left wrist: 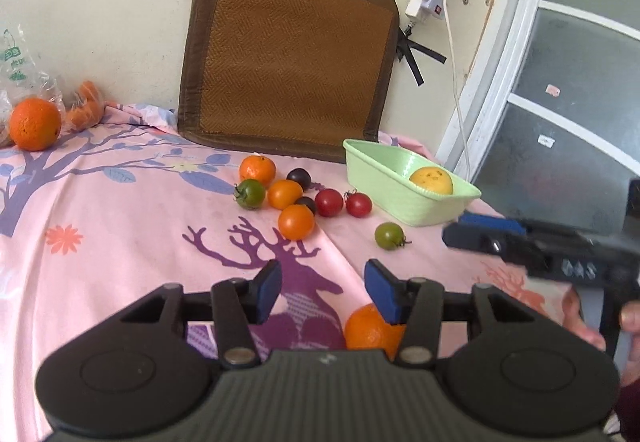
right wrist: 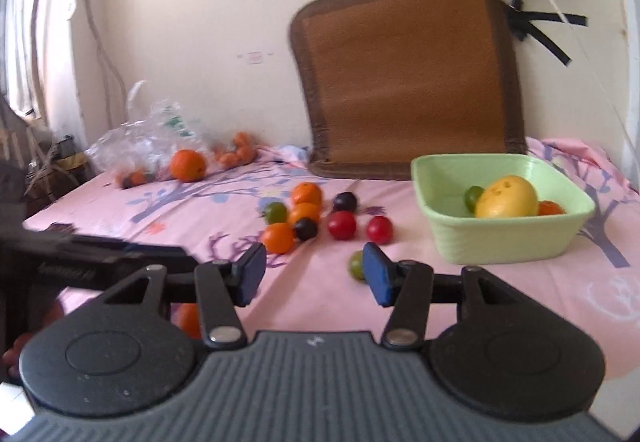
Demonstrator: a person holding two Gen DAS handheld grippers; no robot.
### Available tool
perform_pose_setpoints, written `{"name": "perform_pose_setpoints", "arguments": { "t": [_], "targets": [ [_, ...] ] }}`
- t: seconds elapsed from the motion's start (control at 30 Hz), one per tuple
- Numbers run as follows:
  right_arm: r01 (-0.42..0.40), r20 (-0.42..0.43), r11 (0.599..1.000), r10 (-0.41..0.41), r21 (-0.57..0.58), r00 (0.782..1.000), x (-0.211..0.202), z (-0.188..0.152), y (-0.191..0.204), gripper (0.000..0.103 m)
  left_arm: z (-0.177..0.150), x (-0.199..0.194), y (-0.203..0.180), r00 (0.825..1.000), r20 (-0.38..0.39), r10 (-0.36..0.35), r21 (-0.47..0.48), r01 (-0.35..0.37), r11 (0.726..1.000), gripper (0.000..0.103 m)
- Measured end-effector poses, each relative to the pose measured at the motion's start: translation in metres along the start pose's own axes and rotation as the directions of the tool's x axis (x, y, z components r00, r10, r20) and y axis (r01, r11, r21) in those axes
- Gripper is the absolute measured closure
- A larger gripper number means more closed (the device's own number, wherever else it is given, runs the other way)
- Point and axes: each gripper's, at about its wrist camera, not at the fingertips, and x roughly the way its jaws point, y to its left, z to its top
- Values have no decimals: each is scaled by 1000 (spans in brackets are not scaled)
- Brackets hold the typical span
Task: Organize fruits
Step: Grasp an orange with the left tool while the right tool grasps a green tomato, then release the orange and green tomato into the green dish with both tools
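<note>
Two views. From the left wrist, we hold our left gripper (left wrist: 322, 292) spread wide and empty over the pink deer-print cloth (left wrist: 120, 226); small round tomatoes and oranges (left wrist: 294, 197) cluster mid-cloth, a pale green plastic basket (left wrist: 384, 177) near its right edge holds a yellow round fruit (left wrist: 431, 181). From the right wrist, our right gripper (right wrist: 314, 274) is equally wide, empty, a small green tomato (right wrist: 355, 265) just beside its right finger.

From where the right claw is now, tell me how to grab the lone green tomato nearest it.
Grip the green tomato across its round middle, coming from above with the right claw. It lies alone on the cloth, stem sideways, clear of the basket.
</note>
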Motion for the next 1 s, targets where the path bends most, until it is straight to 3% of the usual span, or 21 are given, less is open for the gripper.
{"name": "perform_pose_setpoints", "arguments": {
  "t": [0.1, 0.27, 0.3, 0.37, 0.57, 0.73, 0.8, 0.83, 0.9, 1.0],
  "targets": [
    [9, -48, 1000, -9, -12, 999, 29, 1, -5, 52, -6, 5, -14, 1000, -27, 7, 44, -6, 999, 49],
    [49, -122, 996, -58, -71, 991, 64, -5, -3, 53, -16, -4, -35, 999, -27, 18, 132, -14, 991, 46],
    [56, -145, 996, -66, -70, 987, 69, -6, -5, 67, -18, -8, -38, 1000, -26, 10, 141, -6, 990, 45],
    [52, -143, 997, -60, -59, 988, 66, -5, -10, 74, -23, -16, -46, 1000, -20, -2, 167, 6, 986, 44],
    [0, -114, 1000, -4, -29, 993, 18, -24, -9, 74, -36, -18, -70, 999, -37, -18, 268, 27, 963, 37],
    [-58, -114, 998, 57, -9, 992, -31, -53, -8, 74, -46, -11, -83, 991, -122, -53, 314, 90, 945, 38],
    [-59, -104, 998, 59, -5, 993, -46, -61, -5, 74, -52, -7, -86, 985, -166, -53, 327, 106, 939, 44],
    [-53, -97, 999, 53, -4, 994, -51, -63, -5, 74, -55, -8, -88, 987, -155, -40, 342, 91, 935, 46],
    [-38, -82, 999, 37, -11, 996, -55, -66, -2, 74, -57, -9, -91, 986, -159, -42, 360, 98, 928, 62],
    [-35, -54, 999, 34, -13, 998, -56, -64, -2, 74, -58, -13, -94, 989, -148, -22, 376, 77, 923, 63]
  ]
}}
